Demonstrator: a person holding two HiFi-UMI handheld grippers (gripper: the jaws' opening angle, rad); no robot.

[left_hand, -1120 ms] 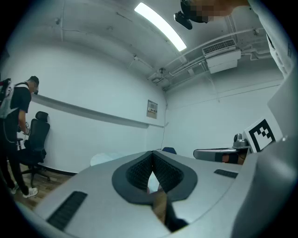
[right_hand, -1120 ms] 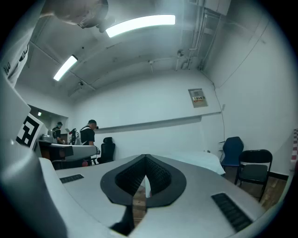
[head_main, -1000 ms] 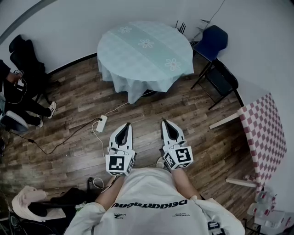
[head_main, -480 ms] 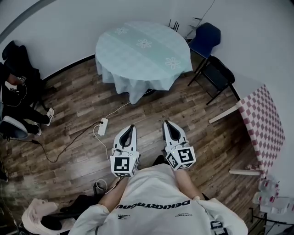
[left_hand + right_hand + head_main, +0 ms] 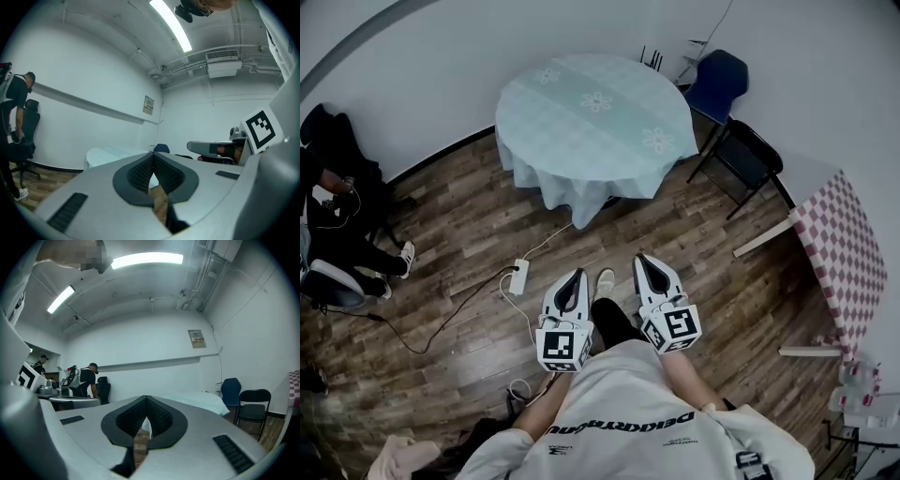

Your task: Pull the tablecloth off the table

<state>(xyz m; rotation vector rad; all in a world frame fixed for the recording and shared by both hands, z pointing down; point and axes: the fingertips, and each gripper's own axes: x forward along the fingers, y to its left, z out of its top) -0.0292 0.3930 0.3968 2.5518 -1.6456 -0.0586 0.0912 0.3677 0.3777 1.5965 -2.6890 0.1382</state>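
Our left gripper (image 5: 574, 277) and right gripper (image 5: 642, 262) have fingers (image 5: 140, 172) pressed together, empty. At twelve o'clock the tablecloth (image 5: 595, 117) hides its worktop; a checkered table (image 5: 839, 253) at three is cut off.

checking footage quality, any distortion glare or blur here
Head view: fisheye bends the walls; the tablecloth is sharp. Left gripper view: light strip glares, dark round border, left gripper soft up close. Right gripper view: same border, two bright ceiling lights.
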